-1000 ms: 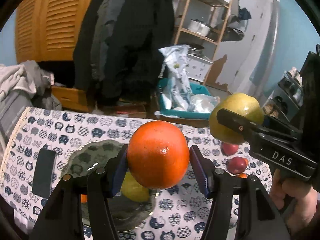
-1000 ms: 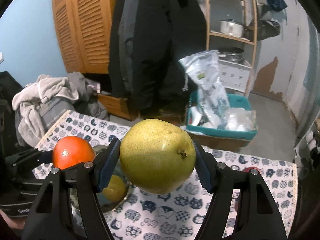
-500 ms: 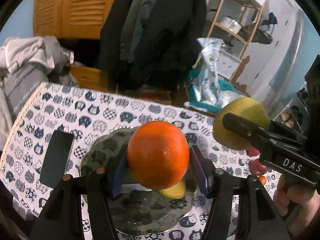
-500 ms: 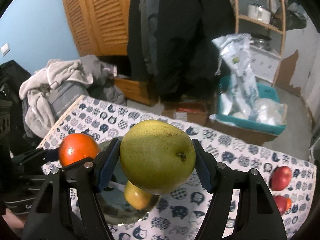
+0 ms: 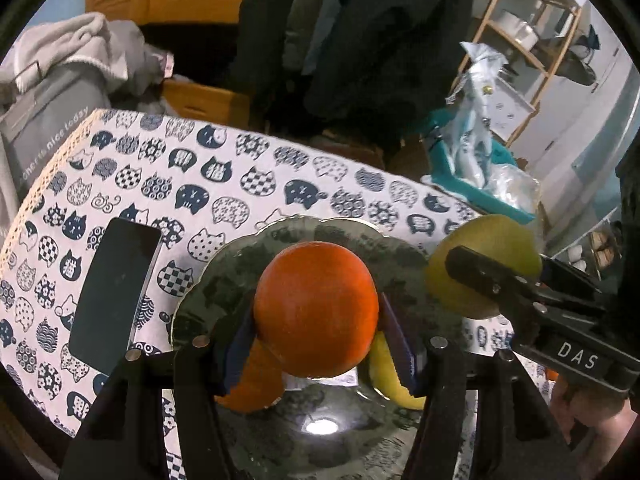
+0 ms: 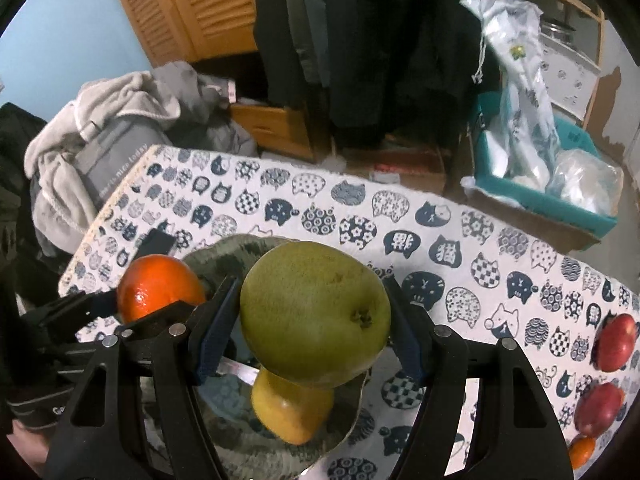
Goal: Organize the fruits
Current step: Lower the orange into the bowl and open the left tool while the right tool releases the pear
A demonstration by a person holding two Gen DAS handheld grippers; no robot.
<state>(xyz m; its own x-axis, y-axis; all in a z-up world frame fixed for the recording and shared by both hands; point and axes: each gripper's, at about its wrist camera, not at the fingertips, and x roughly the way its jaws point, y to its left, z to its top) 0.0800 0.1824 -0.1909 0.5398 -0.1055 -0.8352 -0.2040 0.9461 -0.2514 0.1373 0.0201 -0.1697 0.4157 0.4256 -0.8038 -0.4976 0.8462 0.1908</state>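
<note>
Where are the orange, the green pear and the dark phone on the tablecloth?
orange (image 5: 316, 308), left wrist view, middle of its skin.
green pear (image 6: 316, 312), right wrist view, centre of its front.
dark phone (image 5: 114, 296), left wrist view, middle of its screen.

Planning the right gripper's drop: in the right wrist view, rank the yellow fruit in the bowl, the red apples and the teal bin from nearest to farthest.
1. Yellow fruit, just below the right gripper.
2. Red apples, on the cloth at right.
3. Teal bin, beyond the table.

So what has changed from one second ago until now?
Both grippers came down over the plate. The left gripper still holds the orange, the right gripper still holds the pear. The yellow fruit stays on the plate.
</note>
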